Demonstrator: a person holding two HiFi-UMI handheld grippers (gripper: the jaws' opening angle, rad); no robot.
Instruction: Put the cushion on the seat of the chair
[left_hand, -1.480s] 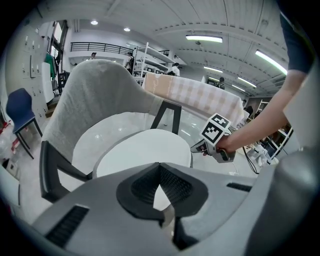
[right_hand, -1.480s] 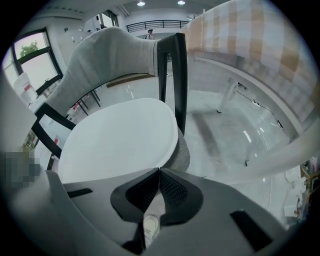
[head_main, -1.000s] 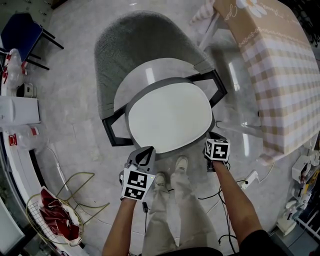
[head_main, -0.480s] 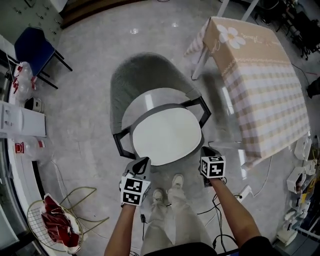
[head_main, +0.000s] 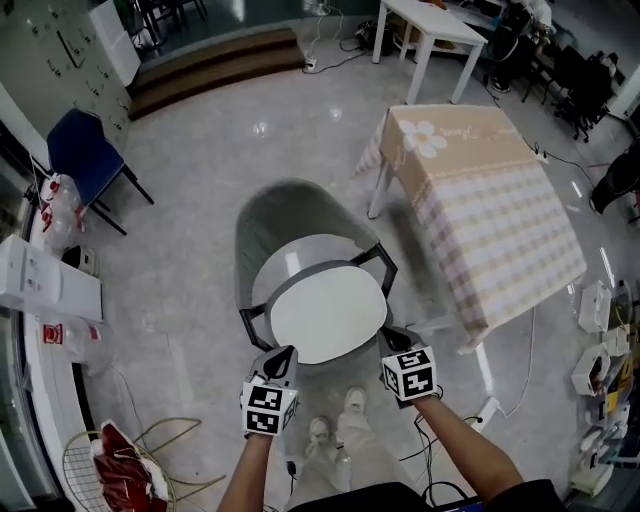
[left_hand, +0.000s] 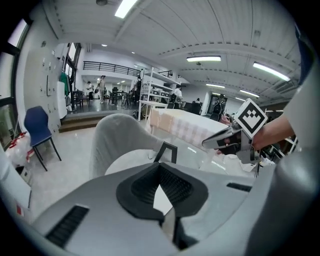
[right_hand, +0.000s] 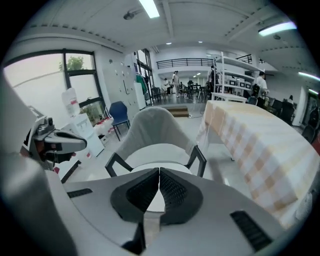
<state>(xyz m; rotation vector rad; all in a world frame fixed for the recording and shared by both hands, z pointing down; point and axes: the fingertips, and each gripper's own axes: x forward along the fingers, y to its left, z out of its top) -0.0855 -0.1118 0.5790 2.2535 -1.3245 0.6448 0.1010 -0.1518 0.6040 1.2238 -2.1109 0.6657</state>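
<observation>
A grey chair (head_main: 290, 225) with black armrests stands on the floor, and a white oval cushion (head_main: 328, 315) lies flat on its seat. My left gripper (head_main: 283, 355) hovers by the cushion's front left edge, jaws shut, nothing in them. Off the front right edge, my right gripper (head_main: 393, 338) is also shut and empty. In the left gripper view the shut jaws (left_hand: 160, 167) point at the chair (left_hand: 117, 140), with the right gripper (left_hand: 210, 143) off to the right. The right gripper view has its closed jaws (right_hand: 159, 172) over the cushion (right_hand: 152, 150); the left gripper (right_hand: 80, 141) shows at left.
A table with a checked cloth (head_main: 490, 200) stands right of the chair. A blue chair (head_main: 85, 150) and white boxes (head_main: 40, 285) are at left, a wire basket with red cloth (head_main: 120, 470) at lower left. Cables (head_main: 490, 385) trail near the person's feet (head_main: 335, 430).
Both grippers have lifted away from the cushion's front edge, and the head view has risen, so the chair looks smaller. The cushion stays on the seat.
</observation>
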